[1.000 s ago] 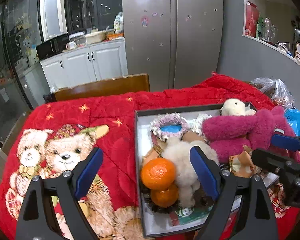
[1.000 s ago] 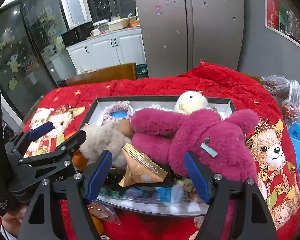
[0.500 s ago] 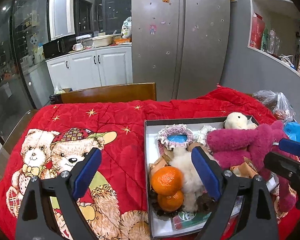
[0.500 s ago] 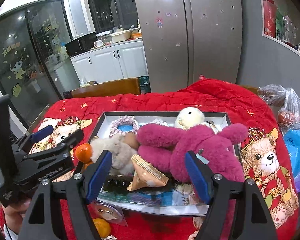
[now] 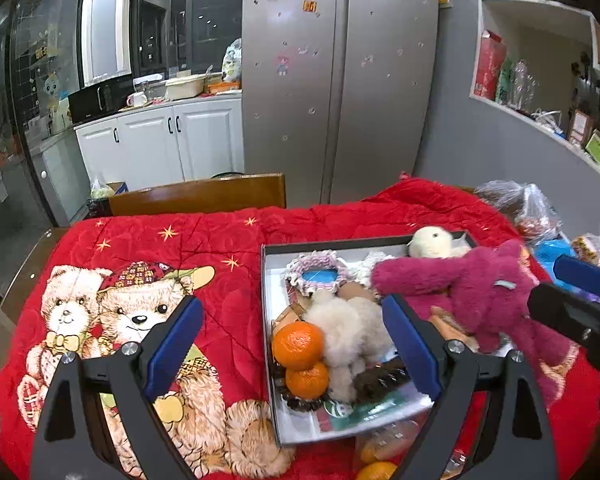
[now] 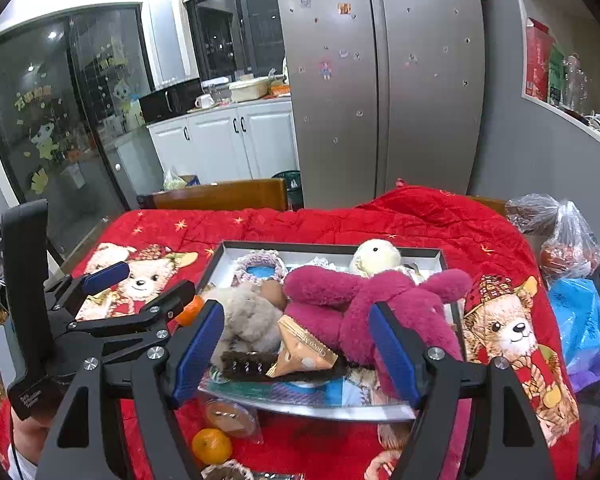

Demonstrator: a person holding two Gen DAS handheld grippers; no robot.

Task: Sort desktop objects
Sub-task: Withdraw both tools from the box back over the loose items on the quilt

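The box (image 5: 269,344) lies on the red blanket (image 5: 236,248) that covers the tabletop, right of the bear print (image 5: 128,304). It is crammed. A magenta plush (image 6: 364,300) sprawls across its right half, one arm reaching toward the middle. A cream chick (image 6: 376,256) sits at the far edge behind it, and a crocheted ring (image 5: 316,272) with a blue centre lies in the far left corner. A pale fluffy toy (image 5: 348,328) fills the middle, touching two oranges (image 5: 300,344) stacked at the box's left wall. A gold wrapped snack (image 6: 304,352) leans against the magenta plush near the front, just beside a dark brush (image 6: 248,364).

Outside the box, by its near edge, another orange (image 6: 212,444) lies on the blanket next to a small clear packet (image 6: 232,416).

My left hand-held gripper (image 5: 292,344) hangs above the blanket and the box's left side, jaws wide with nothing between them. My right hand-held gripper (image 6: 296,352) hangs over the box's front, jaws apart and gripping nothing.

Plastic bags (image 6: 568,240) sit at the tabletop's right end. A wooden chair back (image 5: 196,196) stands behind the tabletop, with a steel fridge (image 5: 340,80) and white cabinets (image 5: 160,144) beyond.
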